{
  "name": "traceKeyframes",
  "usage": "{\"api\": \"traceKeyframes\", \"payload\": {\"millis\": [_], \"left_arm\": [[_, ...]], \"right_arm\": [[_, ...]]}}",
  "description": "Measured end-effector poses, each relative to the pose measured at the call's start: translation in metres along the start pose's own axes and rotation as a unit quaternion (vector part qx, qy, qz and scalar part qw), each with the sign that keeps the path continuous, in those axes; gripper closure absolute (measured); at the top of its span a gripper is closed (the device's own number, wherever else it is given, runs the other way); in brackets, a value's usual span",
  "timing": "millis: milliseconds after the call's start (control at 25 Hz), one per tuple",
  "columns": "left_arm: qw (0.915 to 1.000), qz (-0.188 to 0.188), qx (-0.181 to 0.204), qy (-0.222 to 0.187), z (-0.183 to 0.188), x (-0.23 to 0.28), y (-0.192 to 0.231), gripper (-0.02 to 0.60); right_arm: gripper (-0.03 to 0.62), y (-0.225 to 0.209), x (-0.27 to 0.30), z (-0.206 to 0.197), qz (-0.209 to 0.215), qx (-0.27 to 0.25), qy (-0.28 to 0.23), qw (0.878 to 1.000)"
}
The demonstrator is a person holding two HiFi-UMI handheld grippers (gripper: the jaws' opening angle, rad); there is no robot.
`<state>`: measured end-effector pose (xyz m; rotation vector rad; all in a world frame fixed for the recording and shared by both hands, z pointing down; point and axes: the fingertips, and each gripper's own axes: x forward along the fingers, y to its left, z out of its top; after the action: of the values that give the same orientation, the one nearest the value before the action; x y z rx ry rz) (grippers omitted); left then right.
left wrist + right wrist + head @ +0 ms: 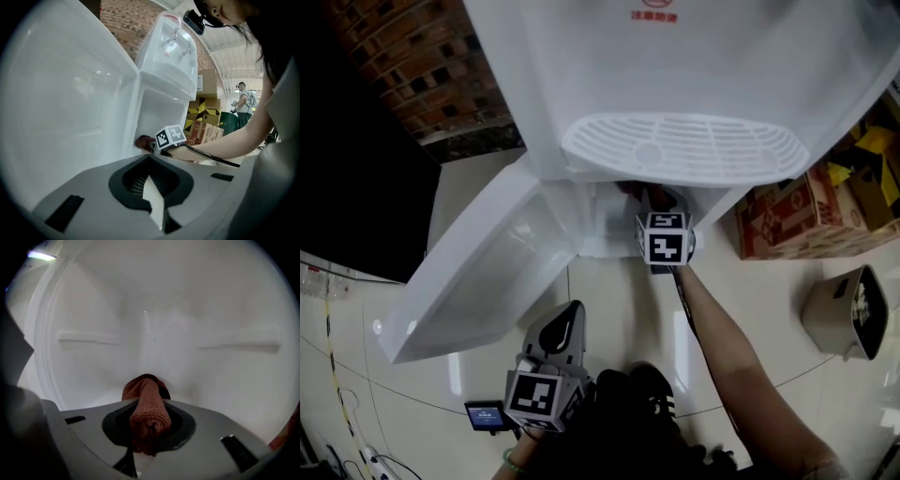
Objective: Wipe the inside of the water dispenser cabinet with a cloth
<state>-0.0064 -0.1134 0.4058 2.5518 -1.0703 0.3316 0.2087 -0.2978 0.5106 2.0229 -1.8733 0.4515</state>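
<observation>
Reddish cloth (149, 413) rolled, pinched in right gripper (656, 211), front end touching cabinet (197, 310) floor near back corner. Cabinet door (478, 281) swung wide open under water dispenser (694, 75). Left gripper (564, 330) held low, outside, near person's body; jaws pressed together, nothing between them. Wiping looks under way at bottom rear. White walls show no clear wiped or unwiped patches, so share done unclear; side walls, ledges, door inside probably left.
</observation>
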Motion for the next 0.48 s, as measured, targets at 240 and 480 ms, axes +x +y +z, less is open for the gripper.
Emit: {"api": "traceKeyframes", "payload": {"millis": [240, 480], "left_arm": [[1.0000, -0.002, 0.002, 0.002, -0.002, 0.000, -0.003, 0.588], [1.0000, 0.005, -0.005, -0.007, 0.001, -0.005, 0.002, 0.588]], "right_arm": [[0.519, -0.038, -0.009, -0.011, -0.083, 0.017, 0.012, 0.996], [0.519, -0.042, -0.020, -0.016, -0.107, 0.035, 0.012, 0.994]]}}
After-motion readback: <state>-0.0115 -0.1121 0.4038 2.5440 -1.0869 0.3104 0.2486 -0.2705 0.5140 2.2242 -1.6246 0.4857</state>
